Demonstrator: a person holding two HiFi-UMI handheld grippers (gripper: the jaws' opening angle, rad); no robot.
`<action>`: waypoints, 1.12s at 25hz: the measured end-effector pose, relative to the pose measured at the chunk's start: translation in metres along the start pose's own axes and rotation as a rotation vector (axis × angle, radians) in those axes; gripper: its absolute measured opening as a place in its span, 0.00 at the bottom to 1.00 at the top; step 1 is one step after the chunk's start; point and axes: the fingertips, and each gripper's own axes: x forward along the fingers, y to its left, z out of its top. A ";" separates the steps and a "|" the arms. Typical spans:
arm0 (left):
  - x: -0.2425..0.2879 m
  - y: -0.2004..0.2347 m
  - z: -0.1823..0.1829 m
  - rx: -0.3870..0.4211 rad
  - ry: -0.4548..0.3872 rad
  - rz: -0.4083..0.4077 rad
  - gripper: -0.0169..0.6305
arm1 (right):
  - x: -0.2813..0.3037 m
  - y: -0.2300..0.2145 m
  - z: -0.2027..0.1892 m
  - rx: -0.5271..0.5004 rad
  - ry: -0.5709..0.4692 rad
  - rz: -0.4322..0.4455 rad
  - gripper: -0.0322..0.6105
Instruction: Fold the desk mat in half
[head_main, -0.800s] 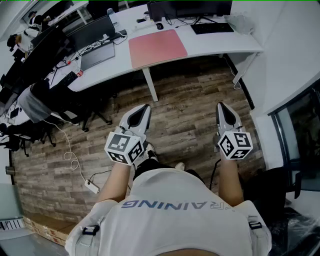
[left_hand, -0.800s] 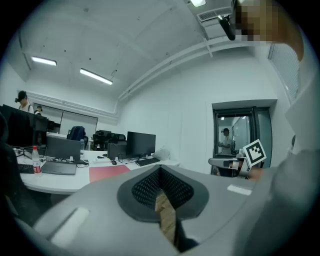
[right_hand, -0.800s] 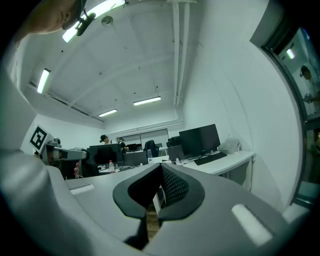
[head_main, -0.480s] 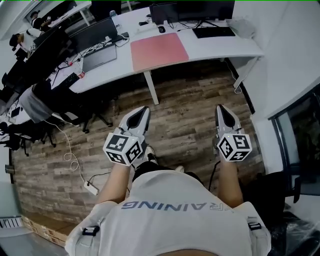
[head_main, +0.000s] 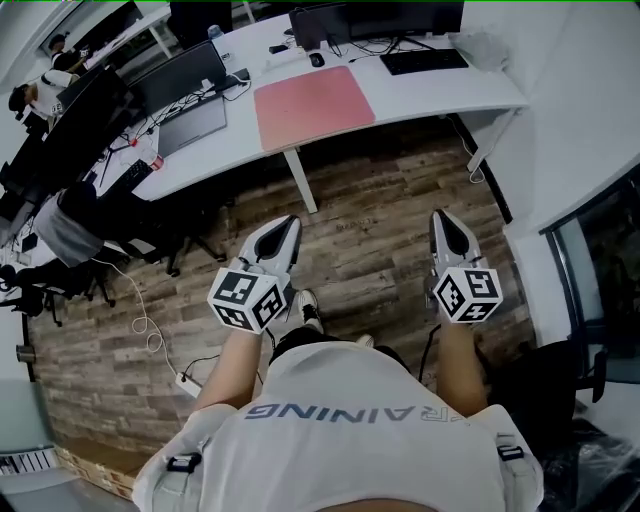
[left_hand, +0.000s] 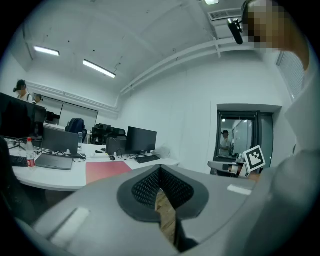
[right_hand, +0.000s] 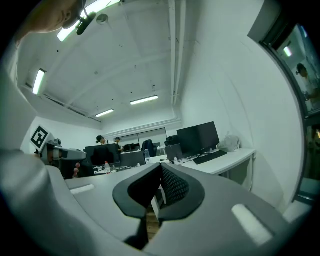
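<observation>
you hold both tools out in front of your body, about level, above the floor (head_main: 380, 235) of wood planks. the left hand-held gripper (head_main: 288, 222) has its jaws drawn together at the tips, and nothing sits between them; only a sliver of floor shows through the slit lower down. the right hand-held gripper (head_main: 441, 216) looks the same, closed on nothing.

past the strip of floor stands the long white worktop (head_main: 440, 92). the desk mat (head_main: 312, 98) lies on it flat and unfolded, close to the front edge. it is a plain pinkish-red rectangle with rounded corners and a smooth, even surface. it is well apart from both hand-held grippers, ahead of them and more in line with the left one than the right; neither touches it. in the left gripper view the mat (left_hand: 106, 171) shows as a red patch to the left of the jaws.

a laptop (head_main: 195, 112) sits just left of the mat. a mouse (head_main: 317, 60), a keyboard (head_main: 424, 58) and a dark monitor (head_main: 385, 18) lie beyond it.
</observation>
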 end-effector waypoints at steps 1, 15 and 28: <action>0.005 0.003 0.001 -0.002 0.001 -0.005 0.02 | 0.004 -0.001 -0.001 -0.002 0.009 0.001 0.08; 0.074 0.113 0.026 -0.048 0.003 -0.040 0.02 | 0.127 0.008 0.012 -0.032 0.060 -0.040 0.08; 0.112 0.256 0.040 -0.103 0.011 -0.062 0.02 | 0.254 0.057 0.004 -0.046 0.090 -0.089 0.08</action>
